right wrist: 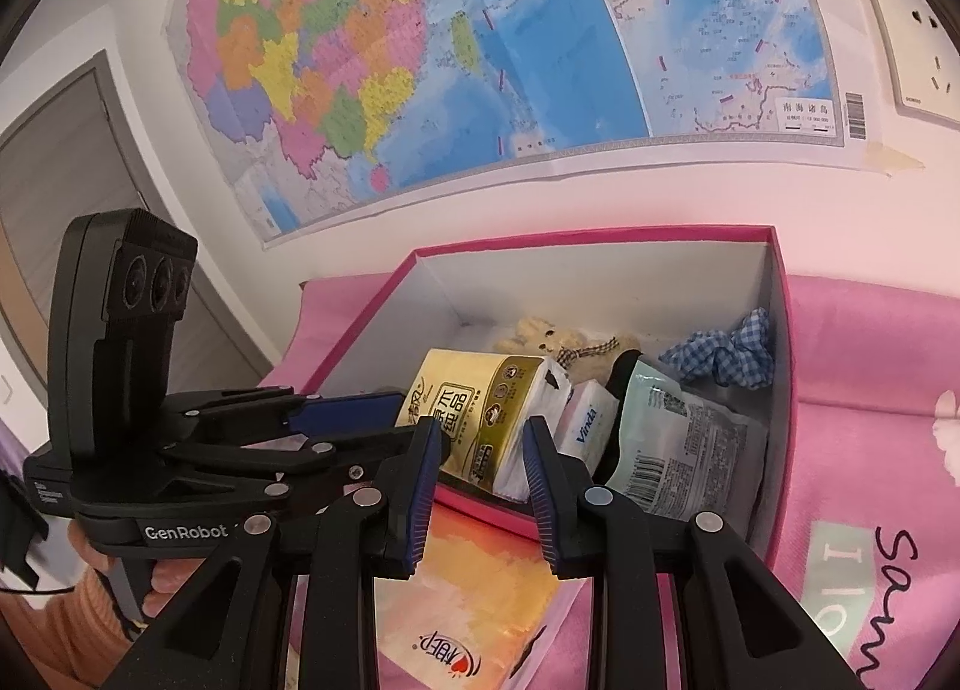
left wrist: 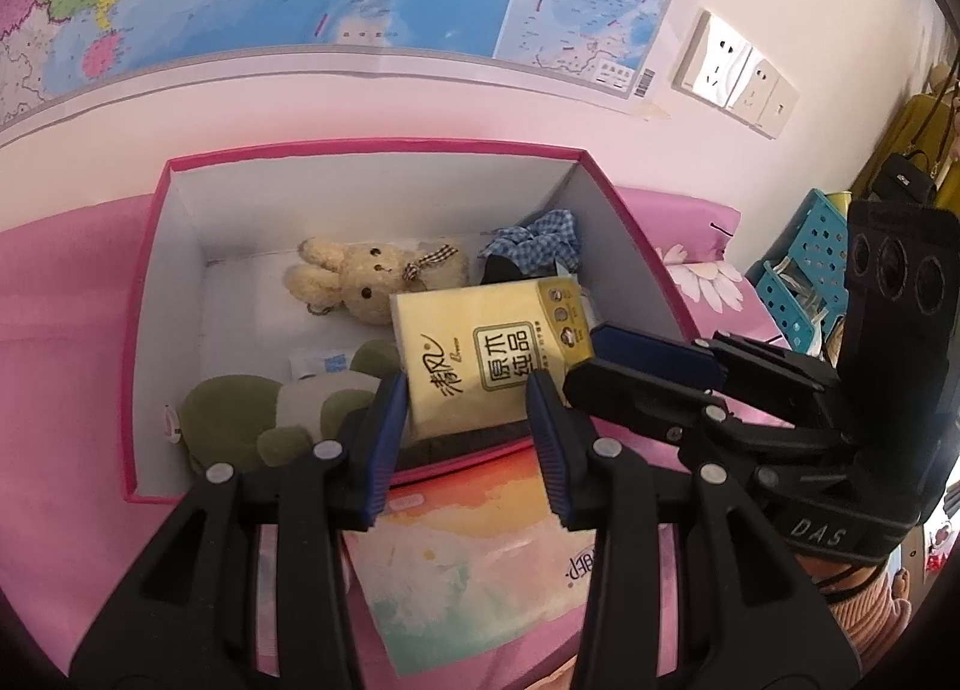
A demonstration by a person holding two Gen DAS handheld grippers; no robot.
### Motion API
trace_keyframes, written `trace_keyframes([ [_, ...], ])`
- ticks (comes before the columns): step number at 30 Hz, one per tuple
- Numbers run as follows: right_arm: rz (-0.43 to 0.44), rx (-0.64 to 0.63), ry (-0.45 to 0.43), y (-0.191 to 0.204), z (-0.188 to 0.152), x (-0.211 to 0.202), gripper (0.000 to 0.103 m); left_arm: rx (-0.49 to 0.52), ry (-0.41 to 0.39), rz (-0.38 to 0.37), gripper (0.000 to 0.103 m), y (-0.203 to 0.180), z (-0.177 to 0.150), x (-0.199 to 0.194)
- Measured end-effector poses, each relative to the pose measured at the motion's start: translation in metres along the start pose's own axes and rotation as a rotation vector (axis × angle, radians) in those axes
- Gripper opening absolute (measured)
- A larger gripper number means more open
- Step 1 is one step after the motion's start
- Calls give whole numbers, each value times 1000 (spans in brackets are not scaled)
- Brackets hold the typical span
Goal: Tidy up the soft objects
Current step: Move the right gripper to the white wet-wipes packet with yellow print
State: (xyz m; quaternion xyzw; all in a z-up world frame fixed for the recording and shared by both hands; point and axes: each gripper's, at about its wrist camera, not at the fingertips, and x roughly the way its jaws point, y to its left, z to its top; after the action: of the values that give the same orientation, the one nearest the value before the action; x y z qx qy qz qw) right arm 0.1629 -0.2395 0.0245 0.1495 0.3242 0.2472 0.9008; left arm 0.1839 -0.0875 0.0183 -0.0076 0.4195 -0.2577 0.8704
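Note:
A yellow tissue pack hangs over the near part of the open pink box. My left gripper is shut across its lower end. My right gripper is shut on its white end and shows from the side as a right gripper in the left wrist view. Inside the box lie a cream bunny plush, a green plush, a blue gingham scrunchie, a Vinda tissue packet and a pale wipes pack.
A colourful tissue pack lies on the pink bedspread just in front of the box. A wall map and sockets are behind. A blue basket stands at the right, a door at the left.

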Motion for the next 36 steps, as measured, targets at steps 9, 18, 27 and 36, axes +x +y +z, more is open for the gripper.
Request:
trace_keyframes([
  [9, -19, -10, -12, 3, -3, -3, 30, 12, -40, 40, 43, -3, -10, -16],
  [18, 28, -19, -39, 8, -24, -43, 38, 87, -147, -6, 46, -10, -49, -78],
  [27, 185, -55, 80, 43, -78, -52, 43, 29, -99, 17, 50, 17, -106, -100],
  [36, 326, -74, 331, 92, -149, -6, 43, -141, 37, 82, 50, 68, -177, -102],
])
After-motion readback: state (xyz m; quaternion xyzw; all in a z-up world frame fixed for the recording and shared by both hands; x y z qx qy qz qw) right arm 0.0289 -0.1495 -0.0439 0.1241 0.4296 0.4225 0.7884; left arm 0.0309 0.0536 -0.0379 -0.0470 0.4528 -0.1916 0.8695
